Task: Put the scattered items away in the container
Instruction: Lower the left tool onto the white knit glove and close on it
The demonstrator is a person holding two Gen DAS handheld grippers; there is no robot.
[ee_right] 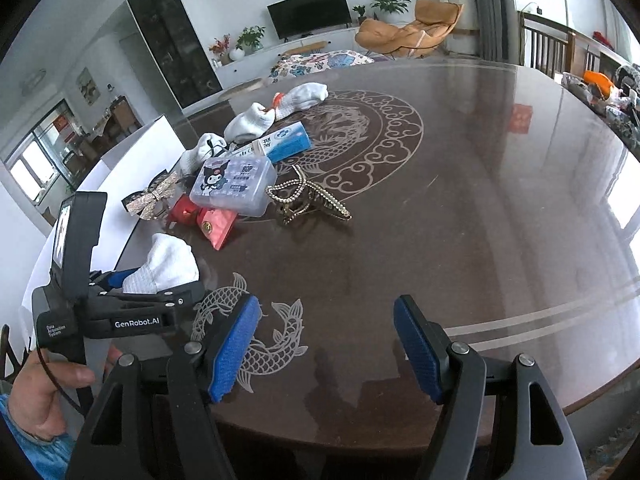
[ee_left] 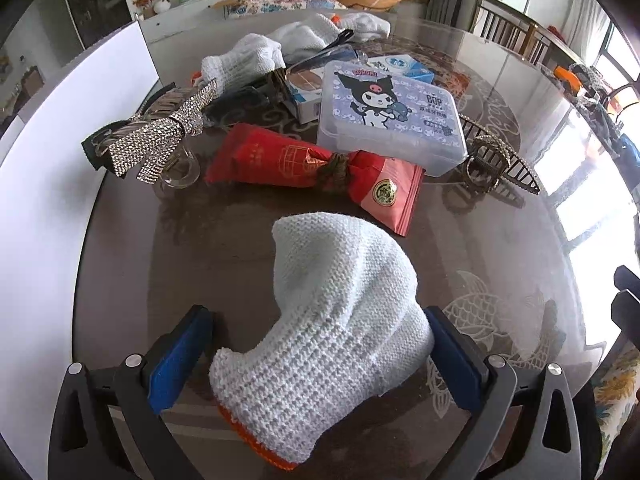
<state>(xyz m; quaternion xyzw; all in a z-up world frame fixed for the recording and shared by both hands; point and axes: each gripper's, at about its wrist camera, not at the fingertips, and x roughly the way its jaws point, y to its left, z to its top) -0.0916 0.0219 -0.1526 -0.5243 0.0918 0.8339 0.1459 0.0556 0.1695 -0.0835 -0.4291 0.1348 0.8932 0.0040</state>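
Straddling one white glove (ee_left: 332, 332): left tool (ee_left: 316, 364); right tool (ee_right: 326, 350) agape.

left gripper (ee_left: 320, 360) spread wide — right gripper (ee_right: 326, 344) parted too.

I was working in a home, in an open living and dining room. Beyond my round dark dining table (ee_right: 460, 184), with its carp and cloud inlay, stood a flat television (ee_right: 310, 12) on a low white cabinet, potted plants (ee_right: 390, 6) beside it, a tan lounge chair (ee_right: 408, 32) and a tall dark glass cabinet (ee_right: 172, 40). Wooden dining chairs (ee_left: 504, 34) sat near the curtained windows.
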